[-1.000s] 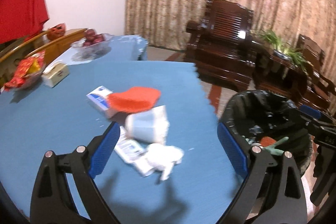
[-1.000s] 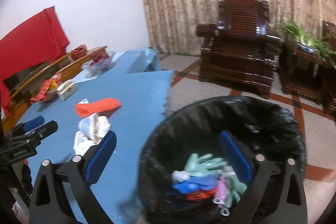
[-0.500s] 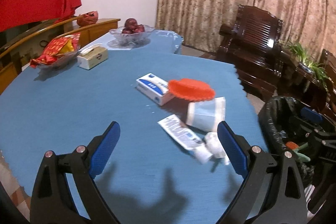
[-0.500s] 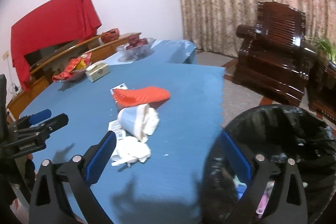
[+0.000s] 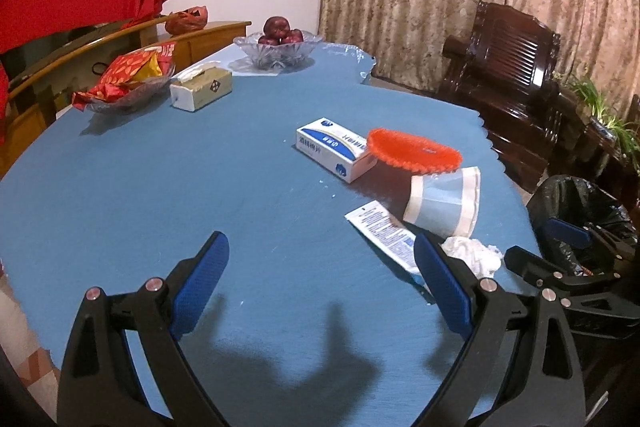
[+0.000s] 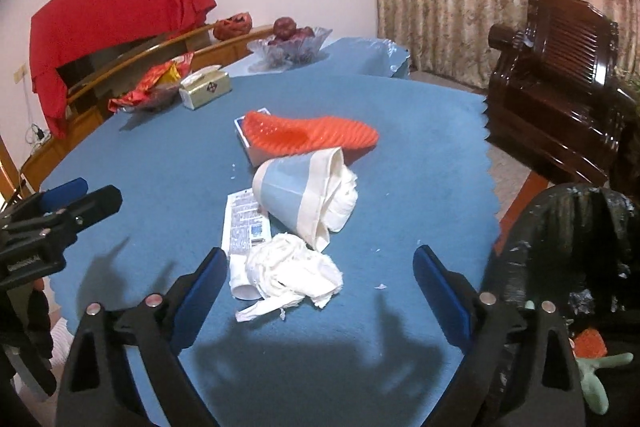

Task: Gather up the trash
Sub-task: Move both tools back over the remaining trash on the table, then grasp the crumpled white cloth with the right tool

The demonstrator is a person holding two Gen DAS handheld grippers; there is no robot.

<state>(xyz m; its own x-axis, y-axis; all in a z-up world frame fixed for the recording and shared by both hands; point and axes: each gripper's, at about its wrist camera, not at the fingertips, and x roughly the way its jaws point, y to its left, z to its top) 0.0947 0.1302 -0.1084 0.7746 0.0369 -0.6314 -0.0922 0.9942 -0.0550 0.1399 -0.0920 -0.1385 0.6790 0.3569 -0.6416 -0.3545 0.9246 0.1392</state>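
Left tongs (image 5: 320, 279): blue pads apart, nothing between them, hovering over bare blue table (image 5: 160, 187) at its near side. Right tongs (image 6: 318, 287): pads apart, empty, held above the near table edge with the tissue wad (image 6: 292, 273) just ahead between the pads.

Trash sits in one cluster on the right half of the table. Nearest: tissue wad, resting on the cap end of a white tube (image 6: 244, 223) that lies flat. Just beyond: a paper cup (image 6: 292, 195) on its side, blue band with cream rims, mouth toward the right, stuffed with crumpled tissue. Farther: a white-and-blue box (image 5: 334, 149) lying flat, with an orange ribbed tray (image 6: 312, 135) leaning on its right end.

Bin (image 6: 560, 247) with black liner stands off the right table edge, near side; green and orange items show inside.

Far left of table: tissue box (image 5: 202, 91), snack dish (image 5: 128, 83), glass fruit bowl (image 5: 280, 45).
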